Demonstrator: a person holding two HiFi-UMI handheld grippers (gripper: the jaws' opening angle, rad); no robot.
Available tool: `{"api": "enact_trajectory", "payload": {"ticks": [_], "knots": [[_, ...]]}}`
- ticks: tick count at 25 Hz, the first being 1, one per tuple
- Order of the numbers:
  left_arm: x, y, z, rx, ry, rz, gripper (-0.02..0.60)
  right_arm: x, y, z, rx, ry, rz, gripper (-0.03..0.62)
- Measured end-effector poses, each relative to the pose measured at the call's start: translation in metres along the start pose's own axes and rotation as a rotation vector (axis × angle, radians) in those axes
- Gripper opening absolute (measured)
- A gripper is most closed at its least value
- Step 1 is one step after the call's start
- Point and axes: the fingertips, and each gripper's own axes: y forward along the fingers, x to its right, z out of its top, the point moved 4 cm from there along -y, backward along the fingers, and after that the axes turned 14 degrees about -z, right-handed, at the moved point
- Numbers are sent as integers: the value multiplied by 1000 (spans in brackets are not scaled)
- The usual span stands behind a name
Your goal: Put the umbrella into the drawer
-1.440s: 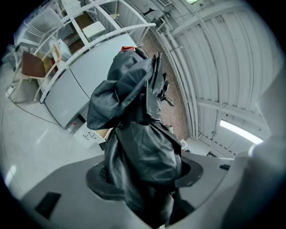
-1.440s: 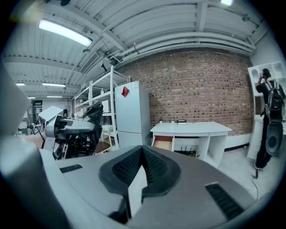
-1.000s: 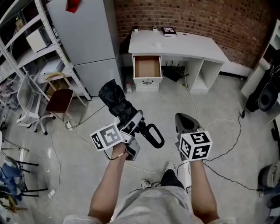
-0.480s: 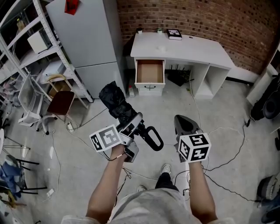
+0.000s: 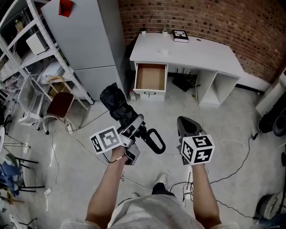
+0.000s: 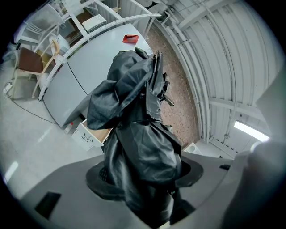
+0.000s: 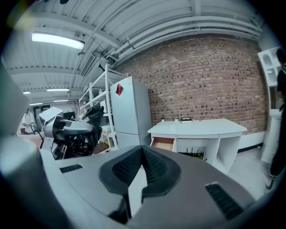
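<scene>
- Nearest the camera, at the bottom of the head view, the person's two bare forearms reach forward over a pale concrete floor [image 5: 232, 112], one gripper in each hand.
- The left gripper [image 5: 134, 124] has its jaws clamped on a black folded fabric umbrella [image 5: 118, 104]. In the left gripper view the crumpled cloth [image 6: 138, 134] fills the gap between the dark pads of that gripper [image 6: 143, 181].
- The umbrella's bundled canopy sticks out ahead of the jaws, towards the far wall. Its black looped handle [image 5: 154, 140] hangs out behind them, between the two grippers.
- The right gripper [image 5: 185, 124] is held well apart from the umbrella. Its jaws [image 7: 142, 172] are together at the tips, with nothing between them.
- Thin dark cables [image 5: 234, 145] trail over the floor to the right of the grippers.
- A chair with a brown seat [image 5: 60, 103] stands further off at the left, beside white metal shelving [image 5: 27, 49].
- Beyond the umbrella a tall grey cabinet [image 5: 87, 40] stands with a small red object [image 5: 65, 7] on top.
- Just right of the cabinet is a white worktop [image 5: 196, 49] with open compartments under its right part.
- A white drawer with a brown inside [image 5: 150, 77] is pulled out below the worktop's left end and is empty.
- A small dark book [image 5: 181, 36] lies at the back of the worktop.
- A red brick wall [image 5: 214, 18] closes the room behind it.
</scene>
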Motion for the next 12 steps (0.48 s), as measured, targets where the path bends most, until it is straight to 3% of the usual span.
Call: {"api": "enact_trajectory", "payload": {"ticks": [12], "knots": [[1,73,1,17,19,42,272,67,46,19,0,17,55,3]]}}
